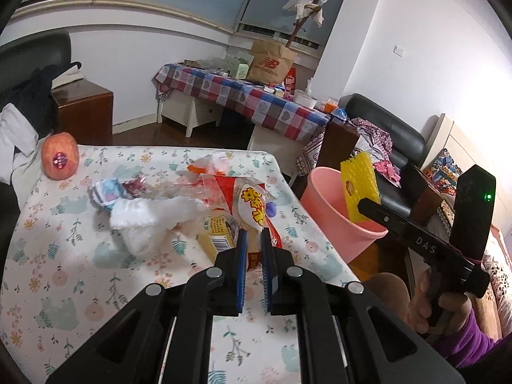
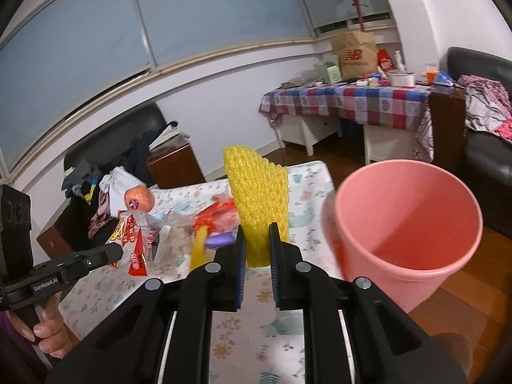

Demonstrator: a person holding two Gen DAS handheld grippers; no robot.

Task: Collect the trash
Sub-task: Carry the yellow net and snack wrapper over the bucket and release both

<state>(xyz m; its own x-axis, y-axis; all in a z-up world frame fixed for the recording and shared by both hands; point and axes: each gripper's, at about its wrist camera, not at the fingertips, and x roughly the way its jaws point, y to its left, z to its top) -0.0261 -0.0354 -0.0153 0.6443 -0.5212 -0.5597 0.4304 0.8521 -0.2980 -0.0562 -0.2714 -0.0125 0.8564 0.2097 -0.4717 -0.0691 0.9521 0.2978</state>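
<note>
My right gripper (image 2: 257, 243) is shut on a yellow foam fruit net (image 2: 259, 204) and holds it upright beside the rim of a pink bin (image 2: 406, 224). In the left wrist view the net (image 1: 358, 185) is over the bin's (image 1: 332, 214) mouth. My left gripper (image 1: 252, 240) is shut on a red and white snack wrapper (image 1: 252, 204), seen lifted in the right wrist view (image 2: 134, 233). A trash pile lies on the floral table (image 1: 64, 256): white tissue (image 1: 147, 220), a yellow packet (image 1: 217, 233), clear and blue wrappers (image 1: 108, 192).
An apple (image 1: 60, 160) with a sticker sits at the table's far left corner. The bin stands off the table's right edge. Beyond are a checked-cloth table (image 1: 243, 96) with a paper bag, a black sofa (image 1: 390, 128) with clothes, and a wooden cabinet (image 1: 86, 112).
</note>
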